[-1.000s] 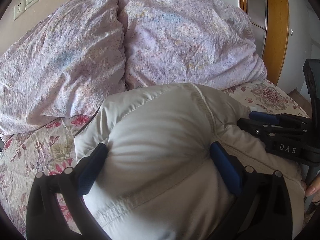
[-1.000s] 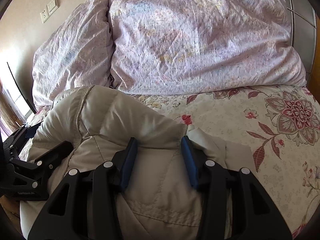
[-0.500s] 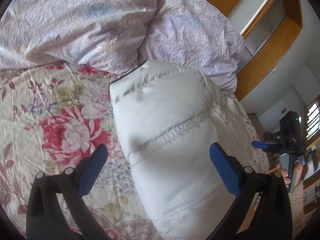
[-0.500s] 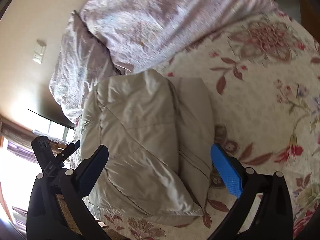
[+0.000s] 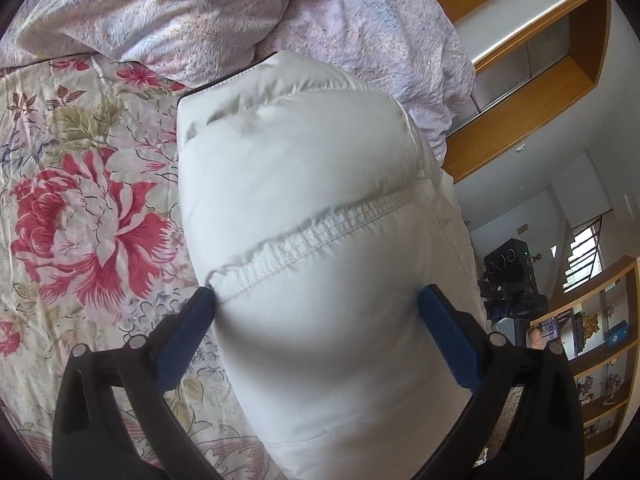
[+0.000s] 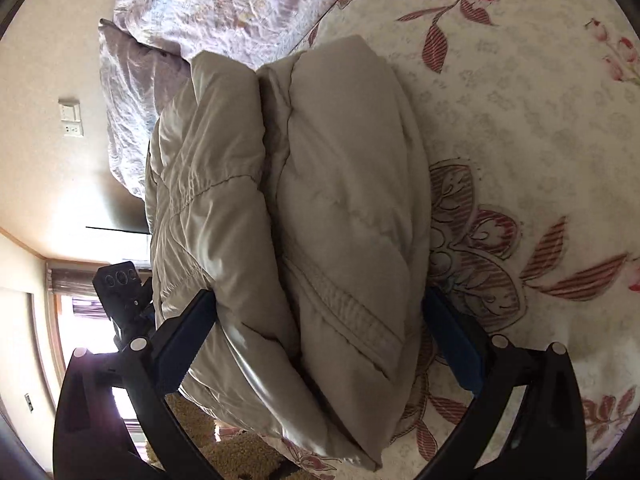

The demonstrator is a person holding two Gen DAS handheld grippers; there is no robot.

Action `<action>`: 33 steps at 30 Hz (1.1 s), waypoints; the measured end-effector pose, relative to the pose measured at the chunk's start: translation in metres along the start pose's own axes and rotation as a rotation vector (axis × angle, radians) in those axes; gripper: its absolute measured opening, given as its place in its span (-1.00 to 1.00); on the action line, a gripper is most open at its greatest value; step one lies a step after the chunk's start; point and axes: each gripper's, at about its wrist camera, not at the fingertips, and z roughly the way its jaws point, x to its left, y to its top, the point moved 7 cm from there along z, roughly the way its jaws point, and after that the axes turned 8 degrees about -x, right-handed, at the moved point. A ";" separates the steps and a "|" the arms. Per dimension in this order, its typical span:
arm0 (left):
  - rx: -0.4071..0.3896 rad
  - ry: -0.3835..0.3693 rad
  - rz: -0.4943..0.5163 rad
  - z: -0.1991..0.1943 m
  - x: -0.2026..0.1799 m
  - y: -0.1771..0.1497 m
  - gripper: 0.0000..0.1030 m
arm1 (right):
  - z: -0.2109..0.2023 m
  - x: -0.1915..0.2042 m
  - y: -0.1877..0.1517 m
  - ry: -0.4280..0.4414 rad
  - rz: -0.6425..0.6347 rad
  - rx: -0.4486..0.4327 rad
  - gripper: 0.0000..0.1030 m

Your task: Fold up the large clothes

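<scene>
A puffy white jacket (image 5: 304,184) lies folded into a thick bundle on the flowered bedsheet (image 5: 92,220). My left gripper (image 5: 316,300) is open wide, its blue pads (image 5: 188,336) on either side of the bundle's near end. In the right wrist view the same jacket (image 6: 340,184) shows as two stacked folds. My right gripper (image 6: 320,296) is open wide too and straddles them, gripping nothing. The jacket's underside is hidden.
Lilac pillows (image 5: 200,12) lie at the head of the bed, just past the jacket. A wooden wardrobe frame (image 5: 520,92) and shelves (image 5: 600,360) stand beyond the bed's edge. A shaggy rug (image 6: 240,452) shows on the floor below the bed edge.
My right gripper let go of the jacket fold it pinched and opened wide. Both views rolled and tilted down, and the jacket now lies as a folded bundle. My left gripper stayed open.
</scene>
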 end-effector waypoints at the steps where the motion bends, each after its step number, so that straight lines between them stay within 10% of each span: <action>1: 0.003 -0.010 -0.013 0.001 0.000 -0.001 0.96 | 0.002 0.002 0.000 0.004 -0.007 -0.001 0.97; 19: 0.001 -0.089 -0.100 0.004 0.014 -0.019 0.97 | 0.038 0.024 -0.005 0.084 -0.073 0.057 0.97; 33: -0.066 0.030 -0.008 0.010 -0.004 -0.023 0.97 | 0.036 0.028 -0.007 0.090 -0.086 0.051 0.97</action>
